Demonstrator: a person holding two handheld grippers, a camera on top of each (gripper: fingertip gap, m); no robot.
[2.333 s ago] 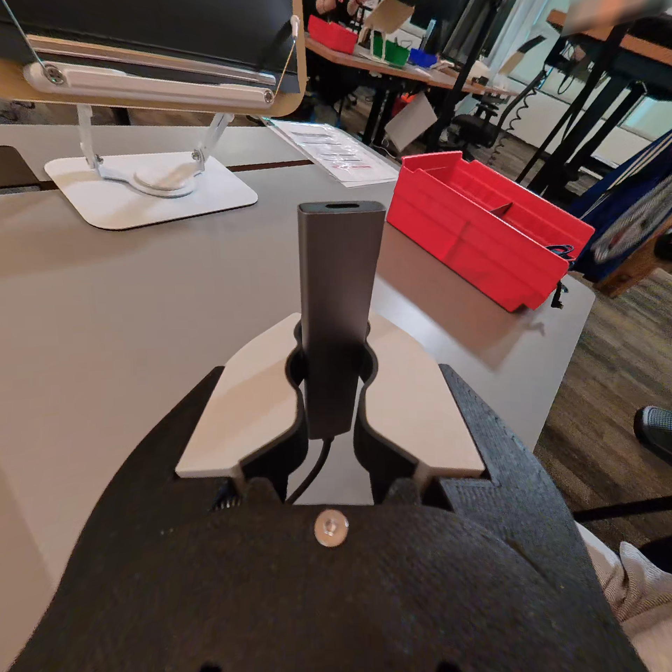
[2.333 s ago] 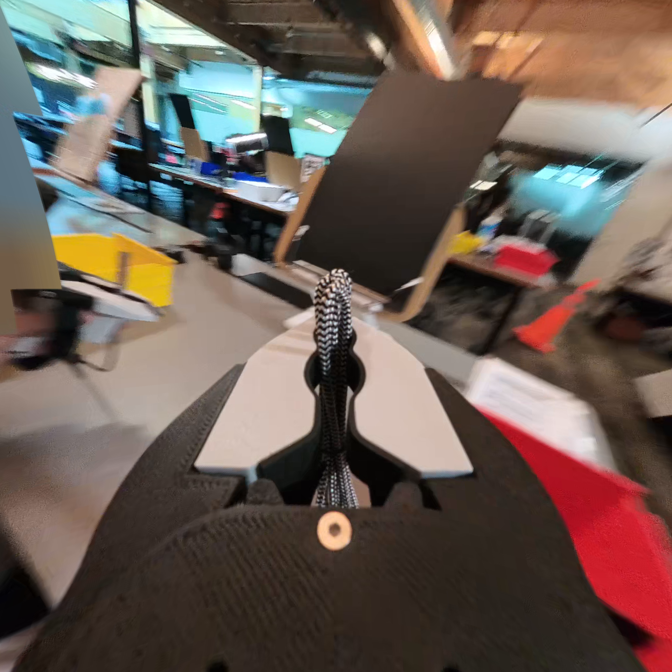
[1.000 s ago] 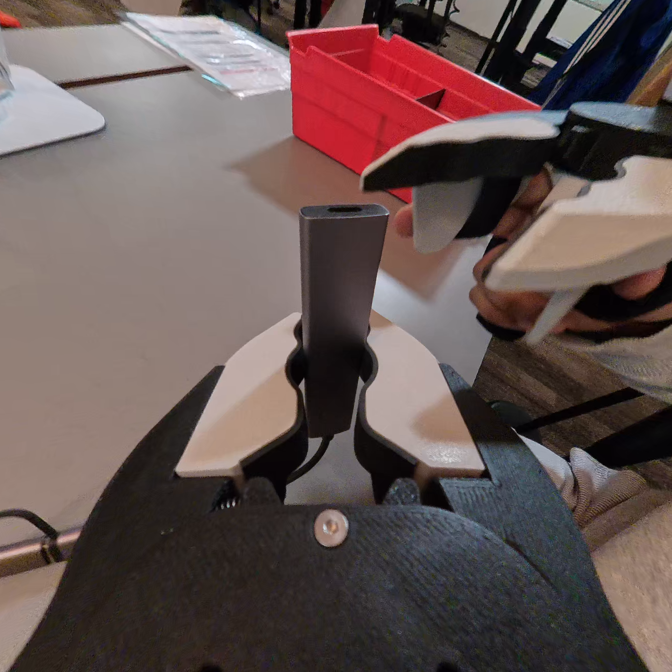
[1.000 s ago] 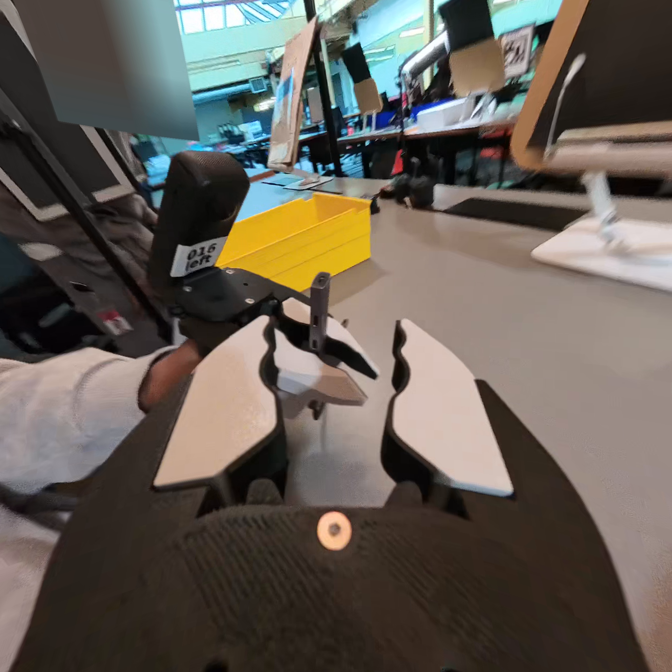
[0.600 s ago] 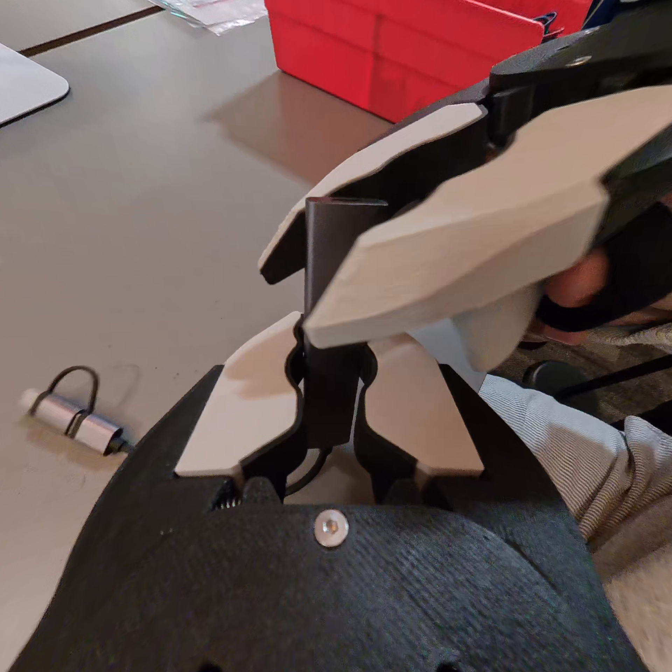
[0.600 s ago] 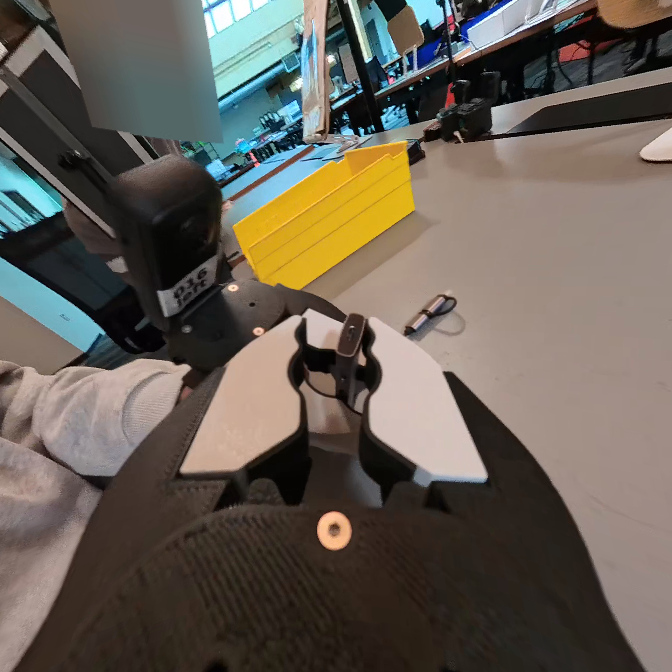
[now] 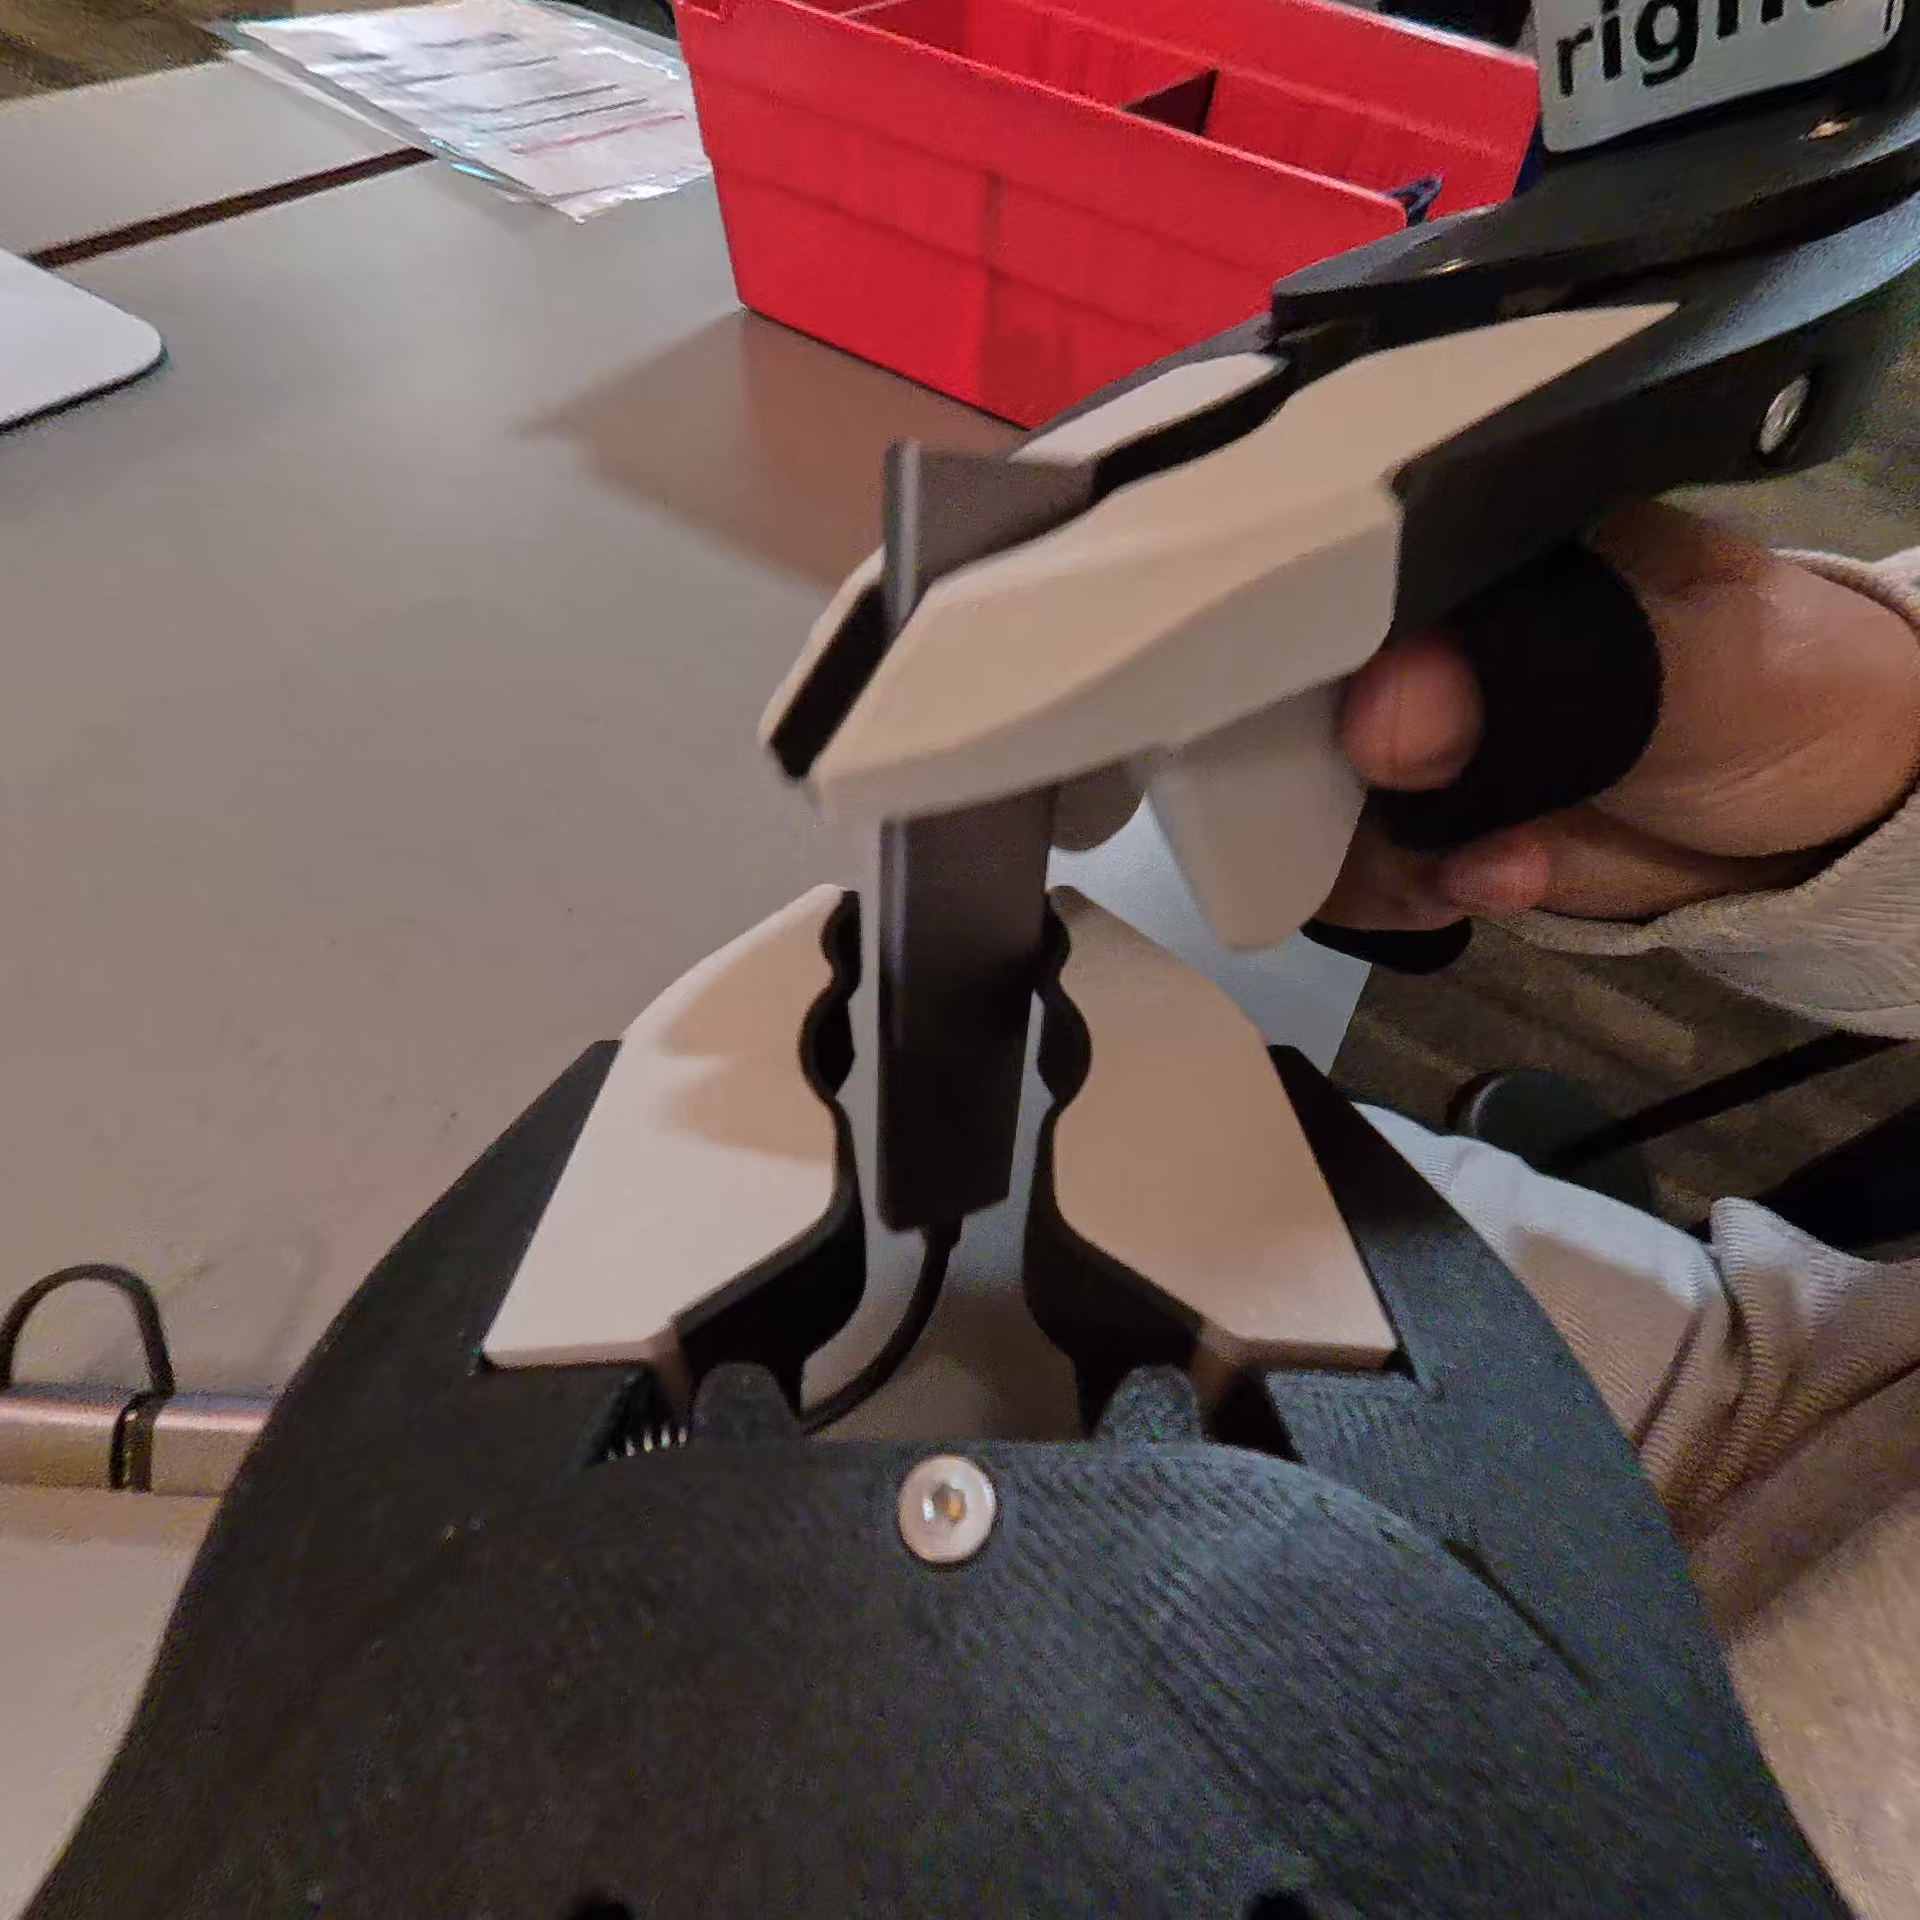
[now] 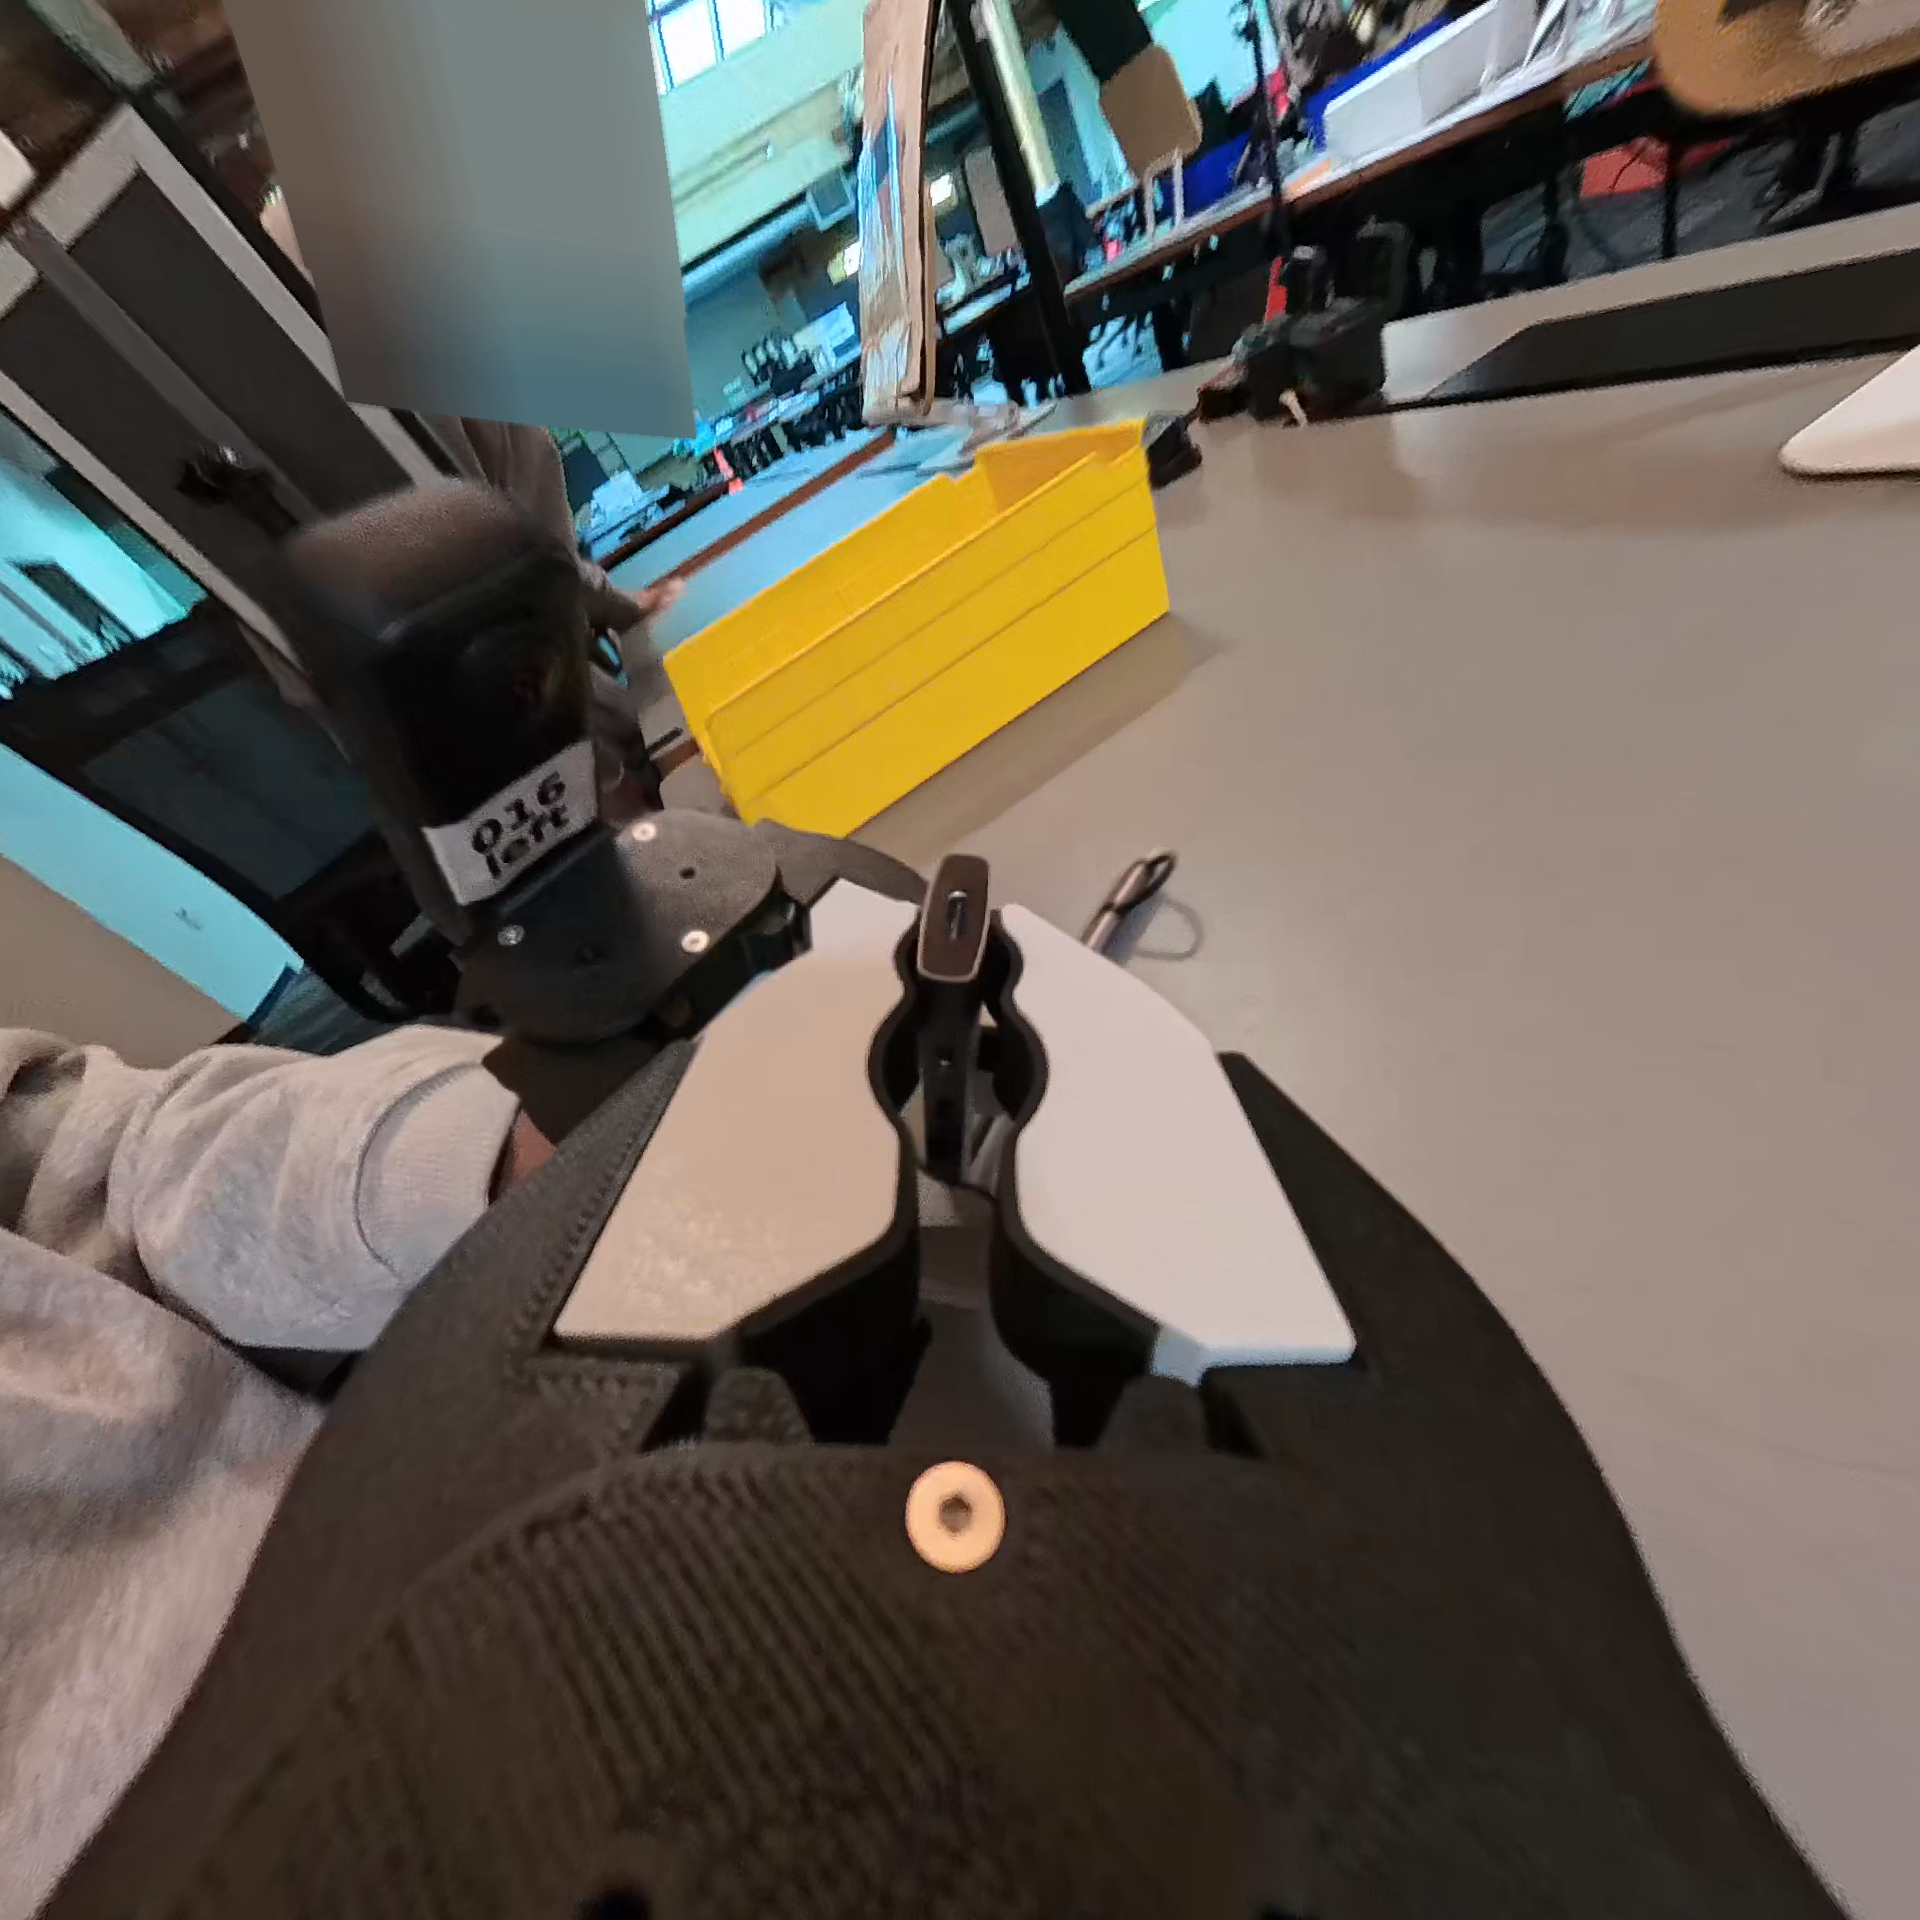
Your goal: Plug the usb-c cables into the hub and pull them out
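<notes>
Gripping the hub [image 7: 951,1049] upright above the tabletop [image 7: 364,727], both tongs are clamped on it: left [image 7: 945,961] low, right [image 8: 961,961] high. Opposing pulls could twist it loose.

Both tongs clamp upright hub [image 7: 956,1039].
</notes>
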